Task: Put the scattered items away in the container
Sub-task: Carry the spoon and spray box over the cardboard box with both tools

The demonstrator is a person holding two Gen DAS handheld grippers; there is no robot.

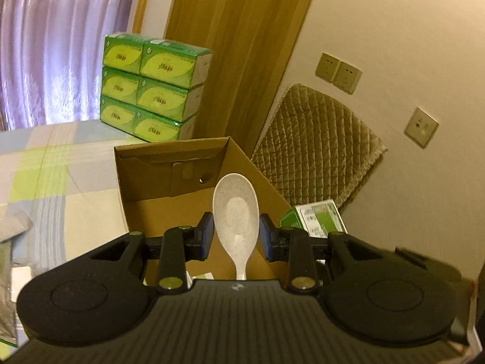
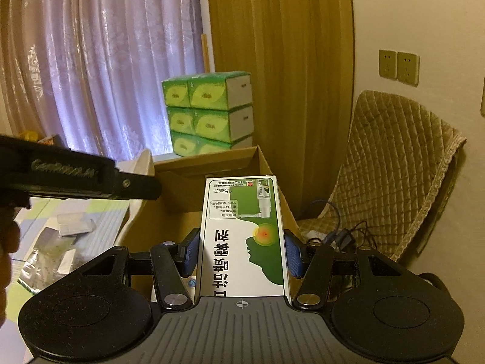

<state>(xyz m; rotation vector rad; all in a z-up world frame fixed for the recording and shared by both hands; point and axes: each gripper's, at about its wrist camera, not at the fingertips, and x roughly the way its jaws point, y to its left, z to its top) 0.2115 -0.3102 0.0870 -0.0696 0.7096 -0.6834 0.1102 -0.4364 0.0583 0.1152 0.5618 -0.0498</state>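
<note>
The cardboard box [image 1: 169,182] stands open on the bed, its inside bare brown card in the part that shows. Over its near edge the left gripper [image 1: 235,238] holds a white speckled spoon [image 1: 235,209], bowl pointing up and away, handle running back toward the camera. The blue pads [image 1: 207,236] sit at either side of the spoon where the bowl narrows, so the jaws are only partly closed, clamped on it.

The right gripper [image 2: 241,250] grips a tall white and green medicine box [image 2: 244,236] by its long sides, the print upside down, with its far end reaching over the near wall of the cardboard box [image 2: 212,163]. Its jaws stand as wide as that box, pads [image 2: 191,254] pressed flat against it. The left gripper's black body [image 2: 75,179] crosses the left of the right wrist view.

On the checked bedcover [image 1: 45,176] lie foil packets [image 2: 48,245]. Behind the box stands a stack of green tissue packs [image 1: 151,91], with a lilac curtain [image 1: 54,45], a tan curtain [image 1: 239,39] and a quilted cushion [image 1: 318,142] against the wall.
</note>
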